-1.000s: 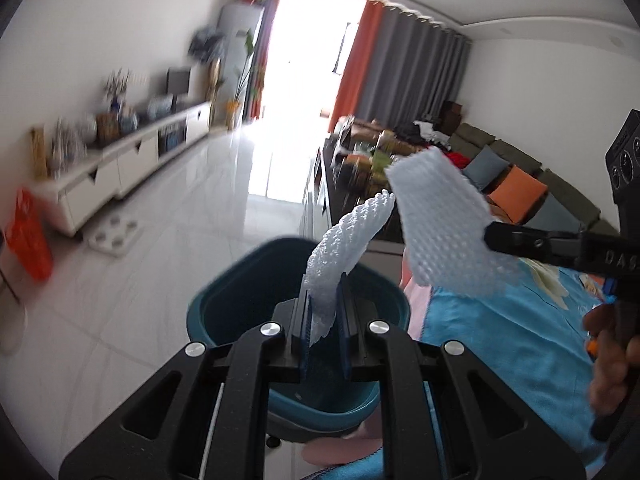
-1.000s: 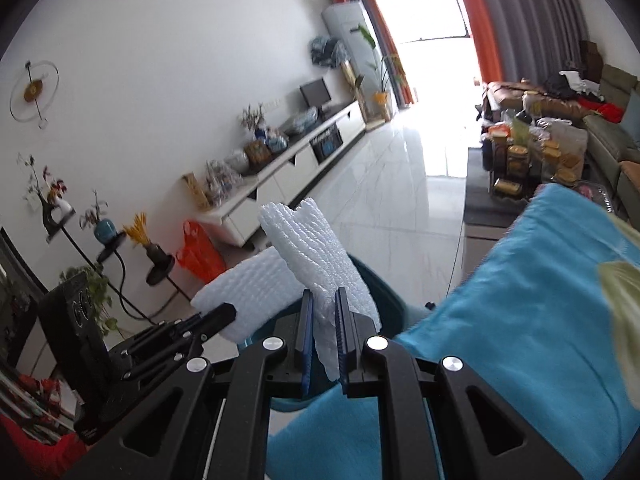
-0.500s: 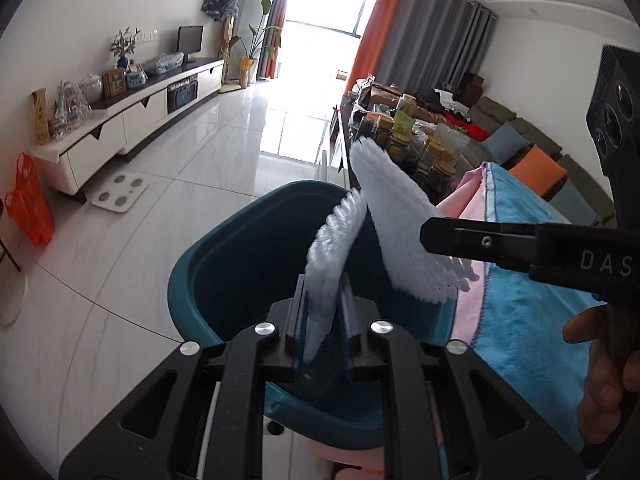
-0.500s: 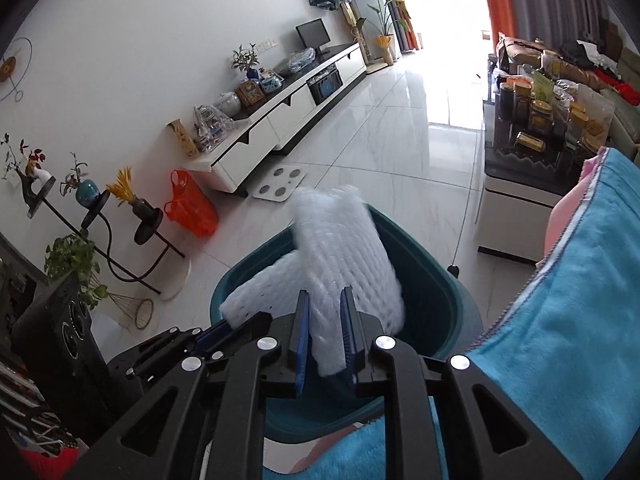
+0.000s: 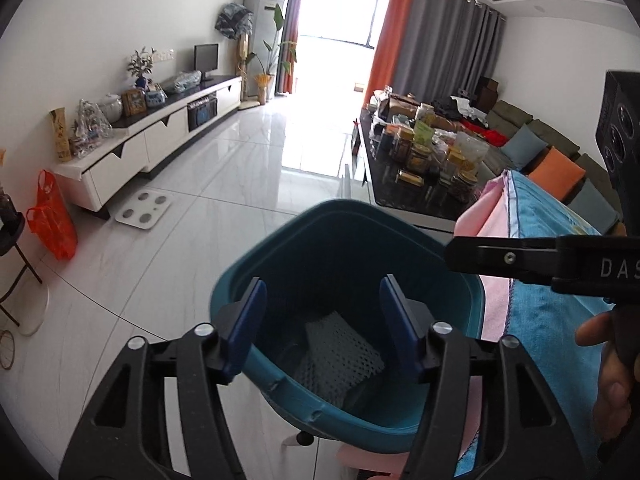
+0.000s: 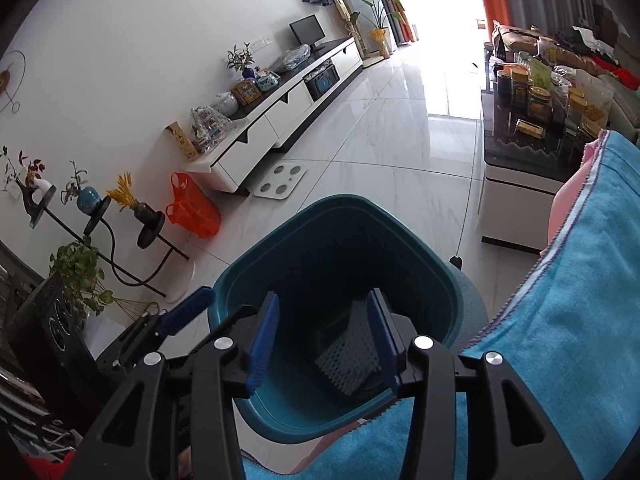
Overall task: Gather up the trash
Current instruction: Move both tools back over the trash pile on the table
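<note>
Both my grippers hang over the teal bin [image 5: 280,280], jaws just opened and empty. The left gripper [image 5: 322,320] and right gripper [image 6: 322,330] stand apart with nothing between them. The foam nets [image 5: 340,354] lie below on the bin floor, flat and overlapping, nearer the bench [image 6: 580,340] side. I read "DAS" on the right gripper's arm in the left view.

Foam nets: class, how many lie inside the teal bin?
2, it seems, both at the bottom of the teal bin: the upper foam net lies on top, and the lower foam net is partly beneath it. The dim interior may hide more.
</note>
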